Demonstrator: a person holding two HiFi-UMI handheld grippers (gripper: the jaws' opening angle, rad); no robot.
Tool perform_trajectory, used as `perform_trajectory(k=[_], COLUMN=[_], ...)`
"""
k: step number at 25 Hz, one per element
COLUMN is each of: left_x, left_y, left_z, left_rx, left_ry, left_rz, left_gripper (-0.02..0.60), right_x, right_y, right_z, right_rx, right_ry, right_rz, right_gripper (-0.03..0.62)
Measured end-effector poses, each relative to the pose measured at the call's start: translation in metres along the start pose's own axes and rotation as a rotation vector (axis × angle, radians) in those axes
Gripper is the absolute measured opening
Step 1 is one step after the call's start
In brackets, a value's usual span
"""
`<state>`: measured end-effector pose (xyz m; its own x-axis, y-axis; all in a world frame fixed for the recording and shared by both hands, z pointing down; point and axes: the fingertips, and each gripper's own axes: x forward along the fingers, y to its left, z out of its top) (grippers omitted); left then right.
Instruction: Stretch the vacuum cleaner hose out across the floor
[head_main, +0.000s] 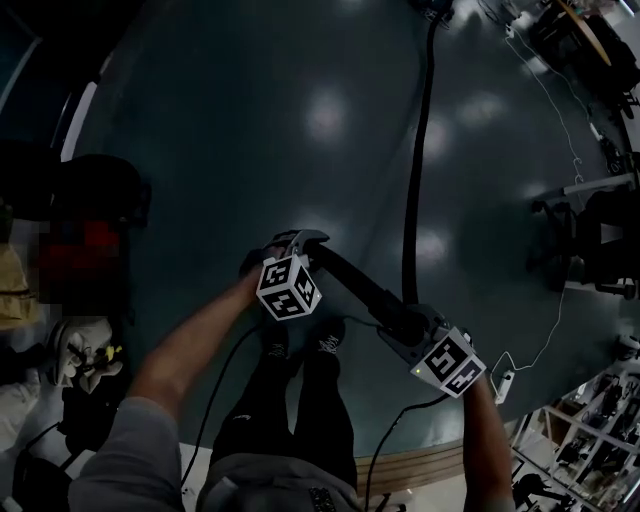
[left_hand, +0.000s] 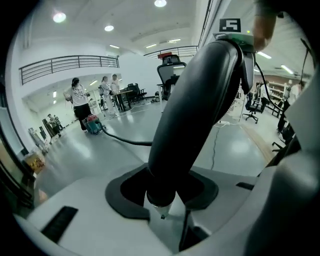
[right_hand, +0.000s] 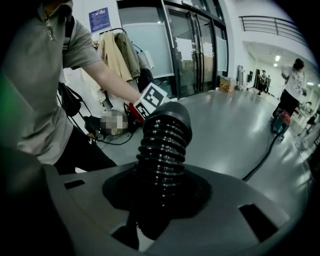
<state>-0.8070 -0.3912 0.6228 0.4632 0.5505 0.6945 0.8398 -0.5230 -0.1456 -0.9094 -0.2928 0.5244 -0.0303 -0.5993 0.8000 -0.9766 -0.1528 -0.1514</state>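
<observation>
The black vacuum hose (head_main: 418, 150) runs from the top of the head view down the dark floor to my hands. Its smooth rigid end tube (left_hand: 200, 110) lies between the left gripper (left_hand: 162, 200) jaws, which are shut on it. The ribbed part of the hose (right_hand: 162, 150) sits in the right gripper (right_hand: 160, 200), also shut on it. In the head view the left gripper (head_main: 298, 242) holds the tube's near end and the right gripper (head_main: 405, 325) grips lower right, where the tube meets the hose. The teal and red vacuum cleaner (left_hand: 93, 125) stands far off at the hose's other end.
Several people stand by the vacuum cleaner (right_hand: 279, 122). A white cable (head_main: 560, 110) and a power strip (head_main: 503, 385) lie on the floor at the right, by chairs and shelves. An office chair (left_hand: 170, 75) stands behind. My own legs (head_main: 300, 400) are below the grippers.
</observation>
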Motion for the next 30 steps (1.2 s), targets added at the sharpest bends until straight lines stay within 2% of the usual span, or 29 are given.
perform_trajectory(k=[3,6,10,14,19,22,25,27,30], left_x=[-0.016,-0.033,-0.06,-0.085,-0.106,-0.113,-0.112,-0.109,-0.105], left_y=[0.006,0.01,0.008,-0.002,-0.018,-0.03,-0.045,-0.056,-0.07], left_z=[-0.021,-0.04,-0.059,-0.07,-0.066,-0.069,-0.076,-0.078,-0.071], left_rx=[0.07,0.106,0.097,0.067,0.066,0.095,0.135,0.161,0.18], left_ry=[0.048,0.091,0.115,0.121,0.109,0.122,0.14,0.151,0.169], left_rz=[0.065,0.123,0.152,0.156,0.165,0.166,0.167,0.173,0.192], left_gripper=[0.153,0.153,0.152,0.147,0.144,0.144,0.144,0.144,0.144], right_x=[0.029,0.053,0.067,0.058,0.04,0.037,0.053,0.07,0.103], right_y=[0.0,-0.002,-0.008,-0.026,-0.025,-0.004,0.023,0.037,0.054], right_z=[-0.016,-0.024,-0.018,-0.01,-0.003,0.009,0.035,0.05,0.056], right_rx=[-0.076,-0.08,-0.039,-0.026,-0.072,-0.119,-0.109,-0.14,-0.211], right_ry=[0.103,0.146,0.17,0.174,0.224,0.236,0.171,0.151,0.203], right_rz=[0.004,-0.004,-0.02,-0.107,-0.121,-0.074,0.016,0.068,0.164], right_gripper=[0.119,0.129,0.184,0.24,0.244,0.244,0.244,0.244,0.244])
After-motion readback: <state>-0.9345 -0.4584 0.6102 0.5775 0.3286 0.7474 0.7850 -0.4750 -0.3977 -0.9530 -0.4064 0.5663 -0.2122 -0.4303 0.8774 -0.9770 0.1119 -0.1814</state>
